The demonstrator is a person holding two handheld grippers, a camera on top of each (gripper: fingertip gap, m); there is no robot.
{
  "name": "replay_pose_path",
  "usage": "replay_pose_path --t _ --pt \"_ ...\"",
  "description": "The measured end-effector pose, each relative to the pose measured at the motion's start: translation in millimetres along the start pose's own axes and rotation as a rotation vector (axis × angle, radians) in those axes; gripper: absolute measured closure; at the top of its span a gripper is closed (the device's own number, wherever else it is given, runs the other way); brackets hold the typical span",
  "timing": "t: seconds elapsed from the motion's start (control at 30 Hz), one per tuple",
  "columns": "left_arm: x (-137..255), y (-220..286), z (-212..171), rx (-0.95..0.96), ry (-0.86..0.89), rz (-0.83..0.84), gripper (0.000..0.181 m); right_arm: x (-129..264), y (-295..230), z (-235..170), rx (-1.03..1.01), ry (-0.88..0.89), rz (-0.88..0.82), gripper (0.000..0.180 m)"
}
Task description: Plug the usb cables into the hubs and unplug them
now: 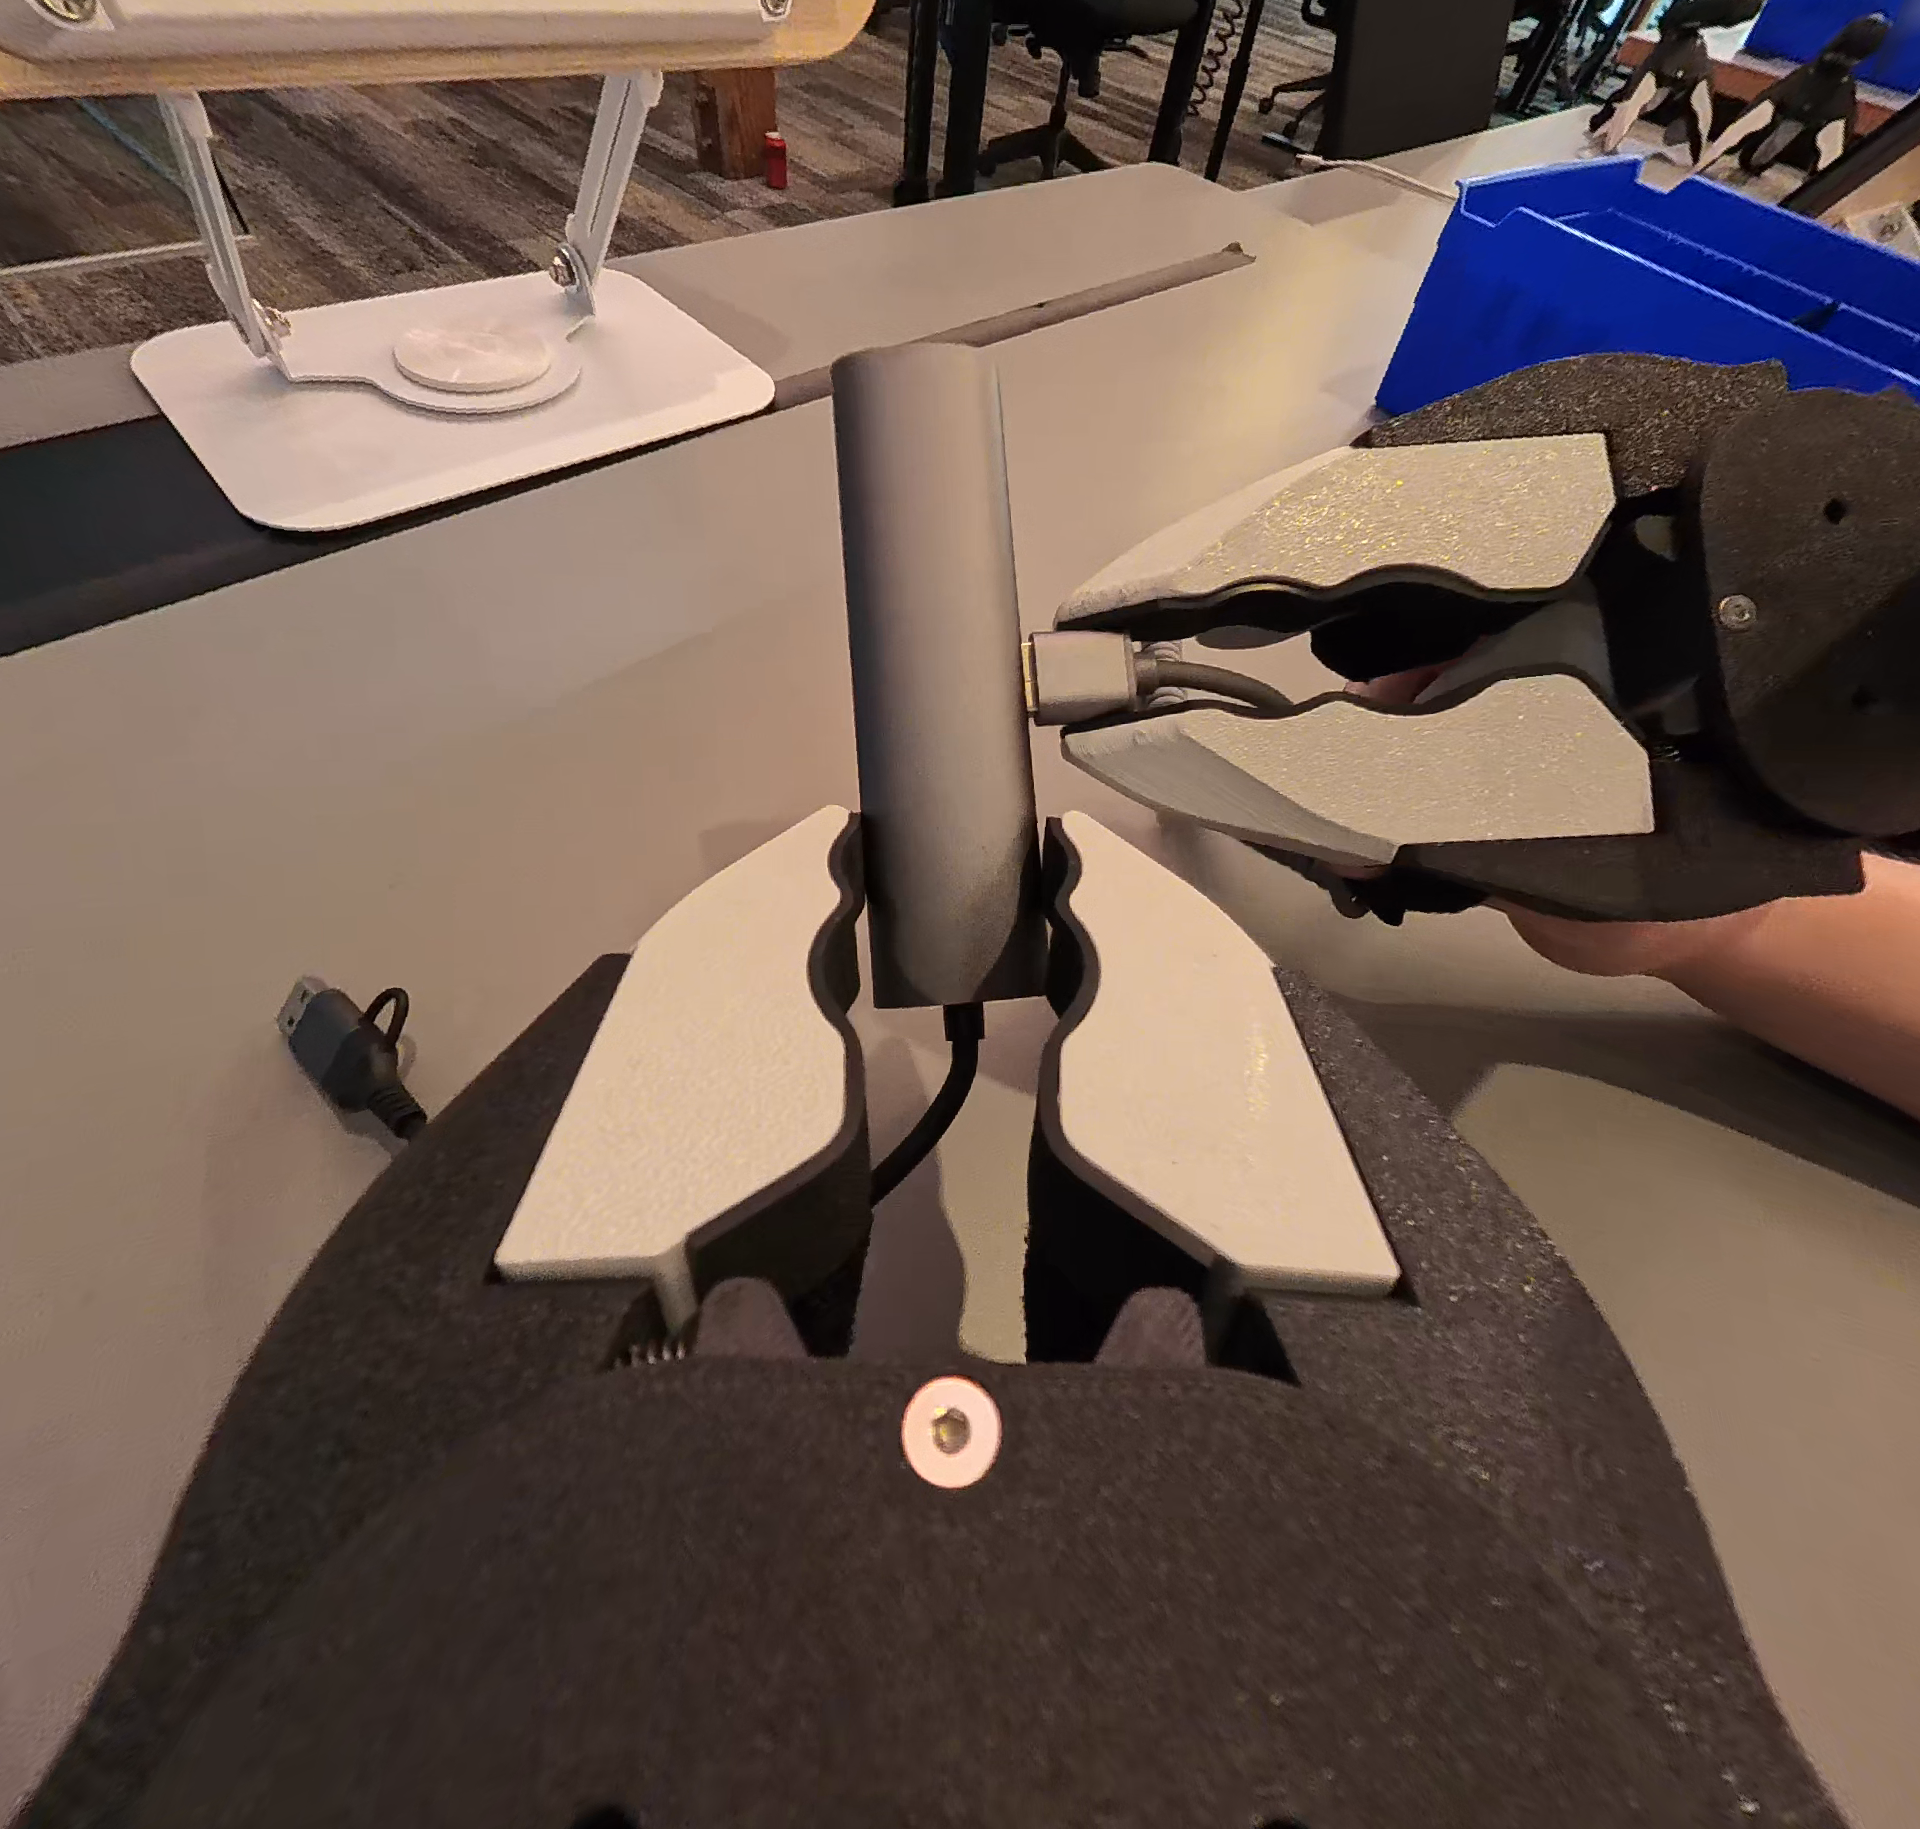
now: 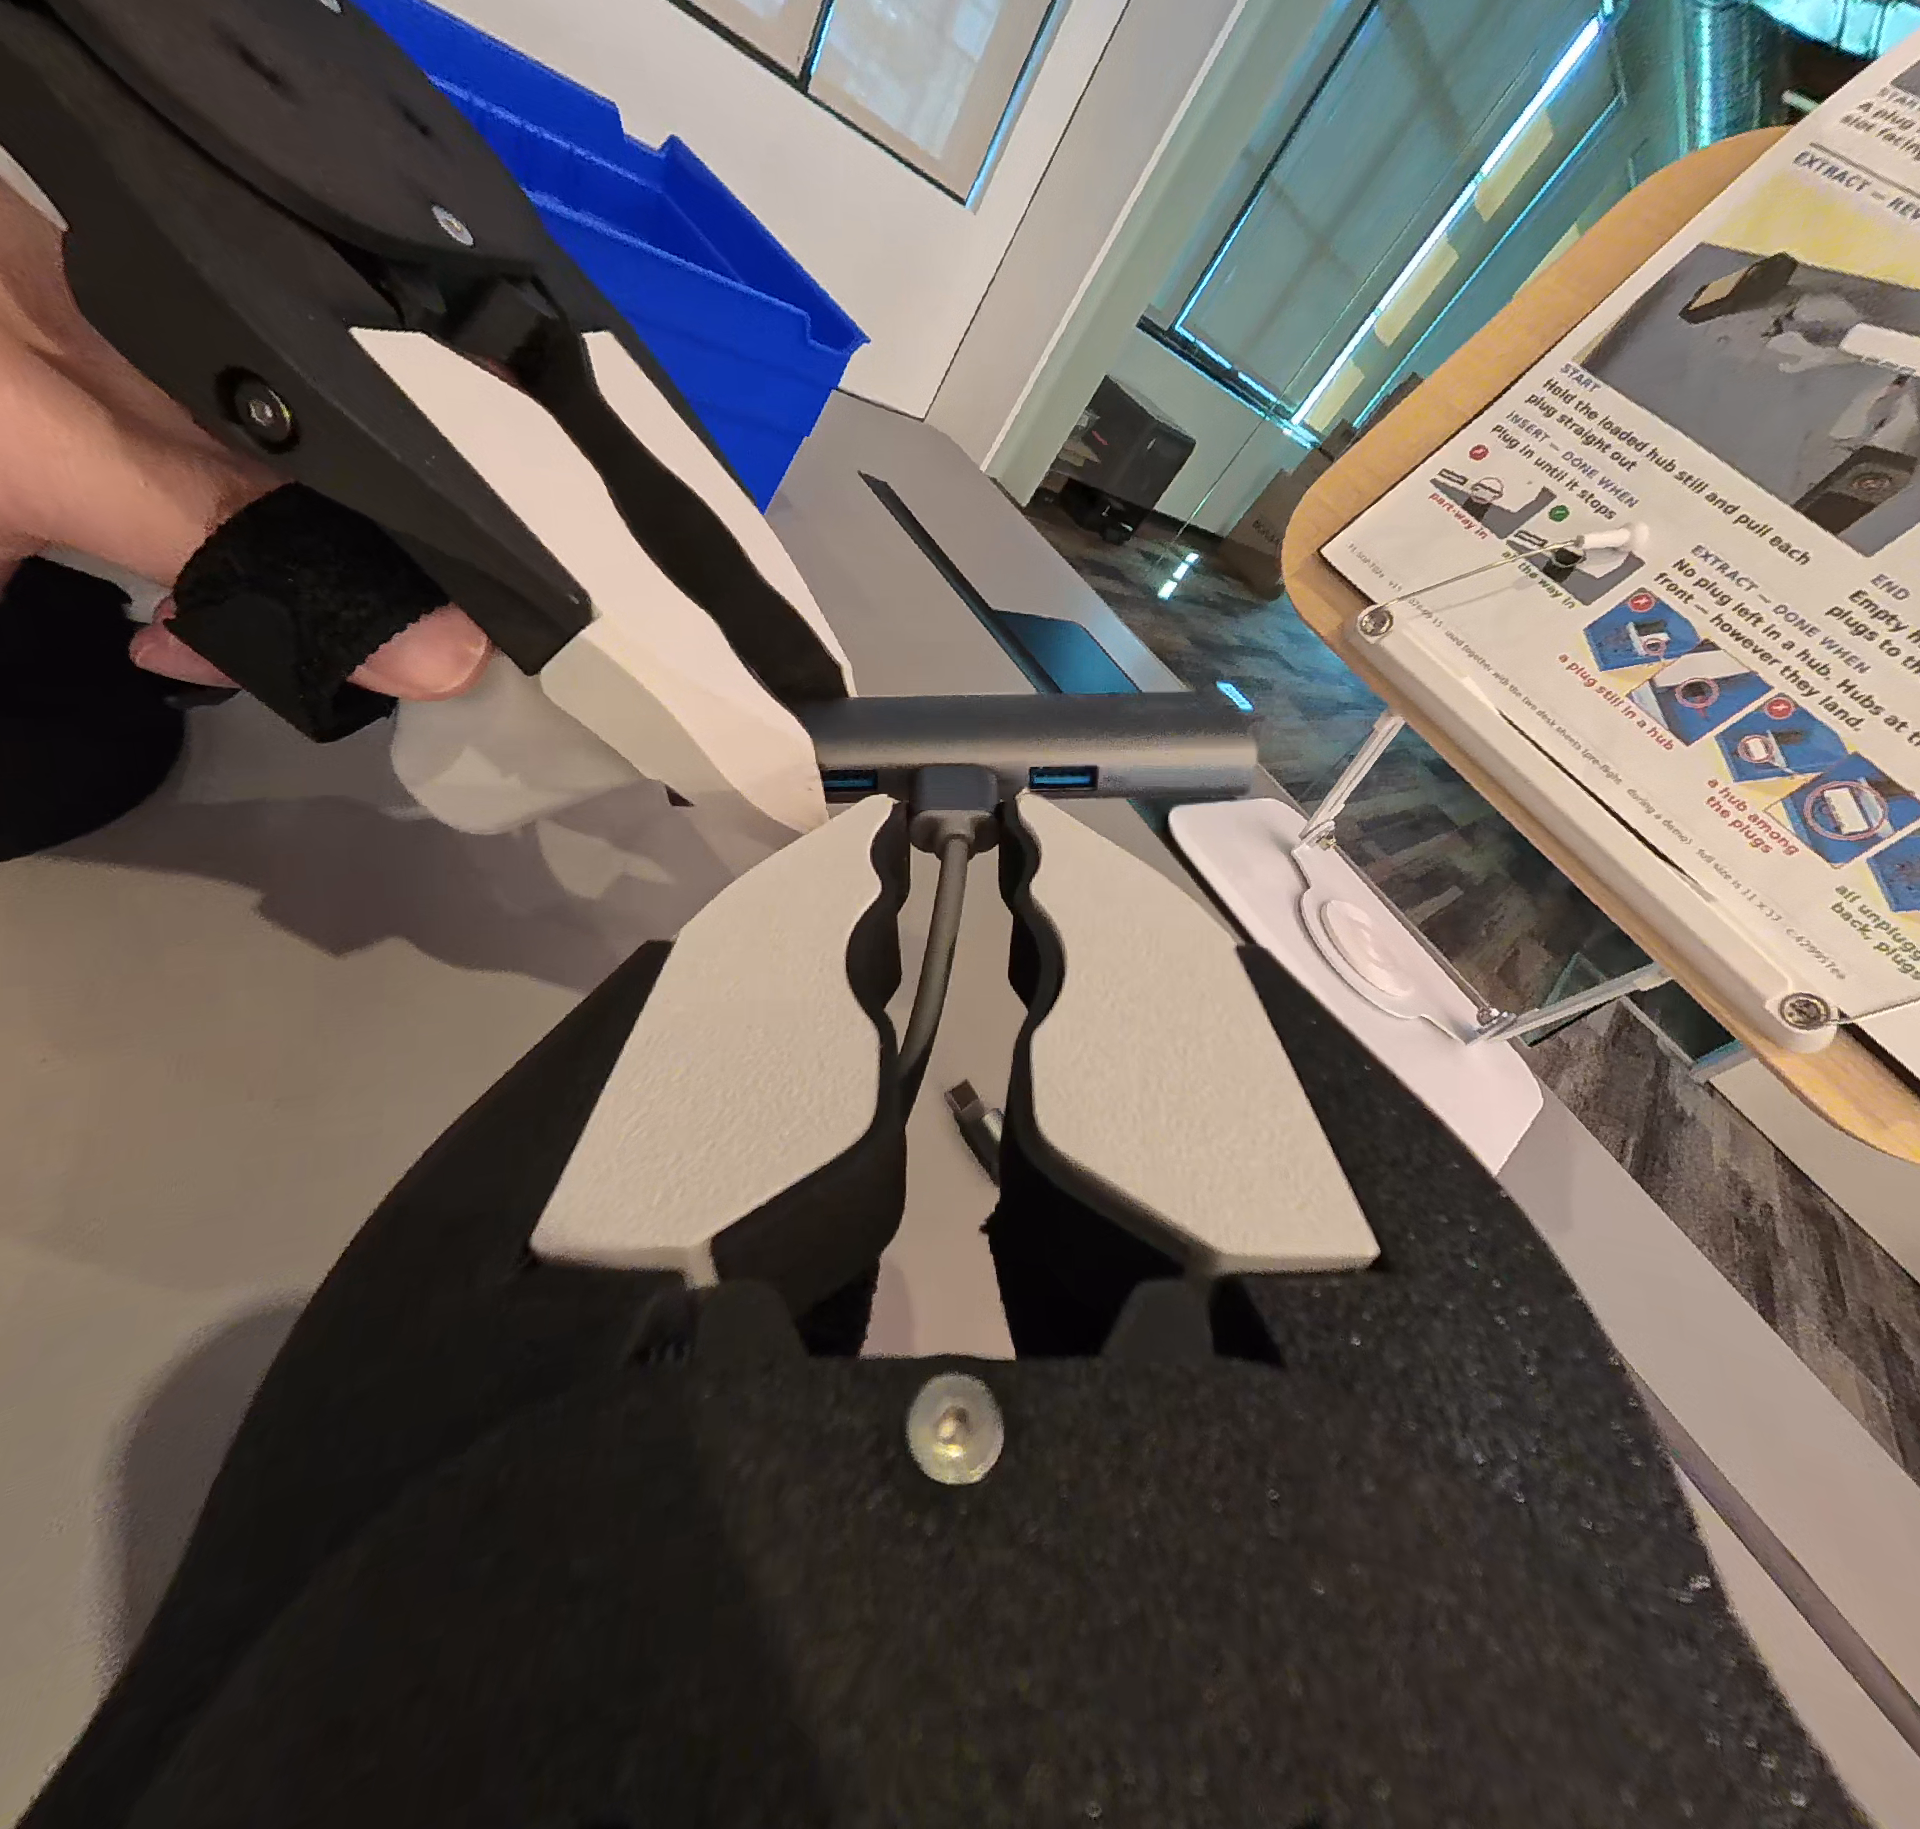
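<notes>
My left gripper (image 1: 951, 906) is shut on the lower end of a dark grey USB hub (image 1: 935, 636) and holds it upright above the table. The hub's own black cable (image 1: 930, 1114) hangs from its bottom end. My right gripper (image 2: 954, 815) is shut on a grey USB plug (image 2: 954, 790). The plug sits in the hub's (image 2: 1039, 725) middle port, between two empty blue ports. In the left wrist view the right gripper (image 1: 1065, 680) comes in from the right with the plug (image 1: 1086, 680) against the hub's side. The left gripper (image 2: 821, 740) holds the hub's left end.
A loose USB plug (image 1: 332, 1041) lies on the grey table at the left. Another small plug (image 2: 971, 1114) lies below my right fingers. A blue bin (image 1: 1662, 293) stands at the back right. A white stand (image 1: 447, 408) carries an instruction sheet (image 2: 1662, 584). A person's hand (image 1: 1662, 948) holds the right gripper. Both grippers' tips are close together, under 4 cm apart.
</notes>
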State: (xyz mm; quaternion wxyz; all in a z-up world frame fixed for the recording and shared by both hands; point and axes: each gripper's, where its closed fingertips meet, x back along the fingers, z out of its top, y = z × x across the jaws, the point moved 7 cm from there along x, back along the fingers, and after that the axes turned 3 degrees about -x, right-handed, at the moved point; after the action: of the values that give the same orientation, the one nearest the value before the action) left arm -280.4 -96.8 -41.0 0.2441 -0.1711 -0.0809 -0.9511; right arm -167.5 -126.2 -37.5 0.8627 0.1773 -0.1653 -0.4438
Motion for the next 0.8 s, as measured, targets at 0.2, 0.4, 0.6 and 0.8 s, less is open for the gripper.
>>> replay_pose_path --t 0.2,0.4,0.6,0.8 --pt "1.4 1.1 -0.3 -0.014 -0.016 -0.008 0.148 1.0 -1.5 0.1 0.023 -0.001 0.009 0.163" --pt "3.6 3.3 1.2 -0.039 -0.020 -0.008 0.148 2.8 -0.7 0.1 0.035 0.001 0.018 0.163" --pt "3.7 3.6 1.0 -0.032 -0.033 -0.005 0.148 2.6 -1.0 0.1 0.043 -0.004 0.015 0.163" --pt "1.9 -0.4 2.4 -0.010 0.009 0.014 0.149 -2.0 -0.1 2.1 0.073 -0.023 -0.029 0.164"
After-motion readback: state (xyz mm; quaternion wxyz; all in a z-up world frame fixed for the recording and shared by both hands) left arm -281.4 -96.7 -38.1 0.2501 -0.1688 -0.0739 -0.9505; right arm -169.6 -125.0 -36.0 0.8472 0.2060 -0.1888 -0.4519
